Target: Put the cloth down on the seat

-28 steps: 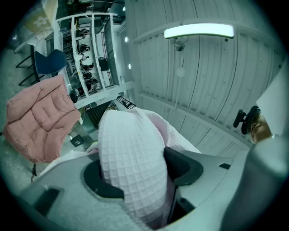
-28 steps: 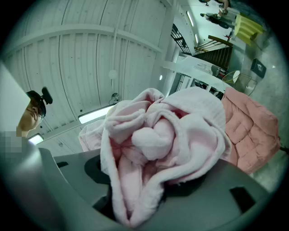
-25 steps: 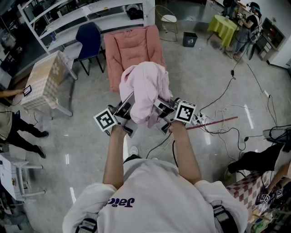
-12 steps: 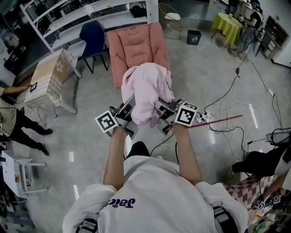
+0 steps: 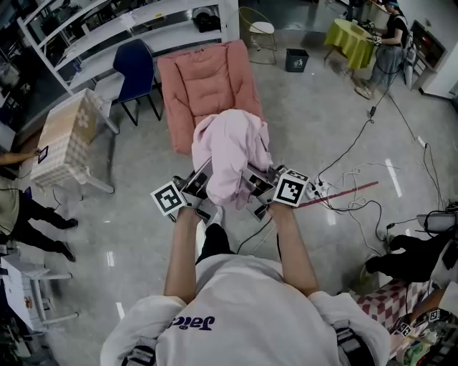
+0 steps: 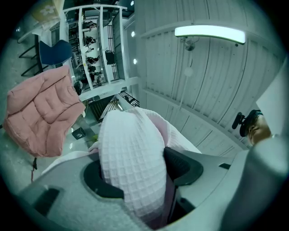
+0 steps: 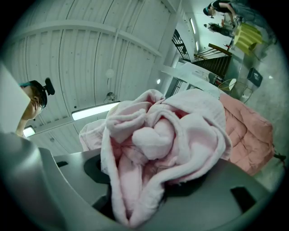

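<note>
A pale pink waffle cloth [image 5: 229,154] hangs bunched between my two grippers, held up in front of the person's chest. My left gripper [image 5: 204,187] is shut on one side of it, and the cloth [image 6: 131,167] fills the gap between its jaws. My right gripper [image 5: 254,187] is shut on the other side, with thick folds of cloth [image 7: 158,149] wedged between wide-set jaws. The seat [image 5: 207,78], a salmon-pink cushioned chair, stands on the floor just beyond the cloth. It also shows as the seat [image 6: 40,113] at the left and the seat [image 7: 246,131] at the right.
A blue chair [image 5: 136,68] and white shelving [image 5: 129,21] stand left of the seat. A checked table [image 5: 68,132] is further left. Cables and a power strip [image 5: 343,193] lie on the floor at right. A black bin [image 5: 296,60] and a yellow table [image 5: 351,39] are behind.
Both grippers keep the same hold on the cloth. The person has stepped forward, a foot now showing under the grippers, and the seat has shifted a little in the view.
</note>
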Motion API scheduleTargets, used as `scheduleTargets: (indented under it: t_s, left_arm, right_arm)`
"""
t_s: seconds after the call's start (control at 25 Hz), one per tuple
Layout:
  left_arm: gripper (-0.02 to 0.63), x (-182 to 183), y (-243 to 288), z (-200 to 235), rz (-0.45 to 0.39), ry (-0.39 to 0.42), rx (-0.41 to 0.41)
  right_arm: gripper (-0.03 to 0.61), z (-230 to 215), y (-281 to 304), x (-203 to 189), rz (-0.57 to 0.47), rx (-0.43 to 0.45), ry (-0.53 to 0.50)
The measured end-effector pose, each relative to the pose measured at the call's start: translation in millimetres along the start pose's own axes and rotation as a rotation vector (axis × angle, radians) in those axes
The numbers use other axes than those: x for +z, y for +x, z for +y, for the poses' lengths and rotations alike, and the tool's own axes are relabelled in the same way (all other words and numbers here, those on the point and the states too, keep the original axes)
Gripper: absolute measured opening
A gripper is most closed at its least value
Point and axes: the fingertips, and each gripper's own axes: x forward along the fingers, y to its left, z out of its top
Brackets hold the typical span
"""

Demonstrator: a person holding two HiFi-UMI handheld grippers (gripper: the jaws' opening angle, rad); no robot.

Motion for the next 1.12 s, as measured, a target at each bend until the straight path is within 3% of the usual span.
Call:
scheduleTargets:
  t_s: [0.64, 1.12]
  left_arm:
    - [0.282, 181.1, 82.8, 98.9, 0.073, -0.006, -0.095]
    - [0.282, 270.2, 70.3, 202.0, 0.060, -0.074, -0.027]
  right_arm:
    - [0.284, -100.2, 170.9, 86.9, -0.076, -0.048, -0.076]
    - [0.287, -190.3, 272.7, 68.2, -0.022, -0.114, 0.003]
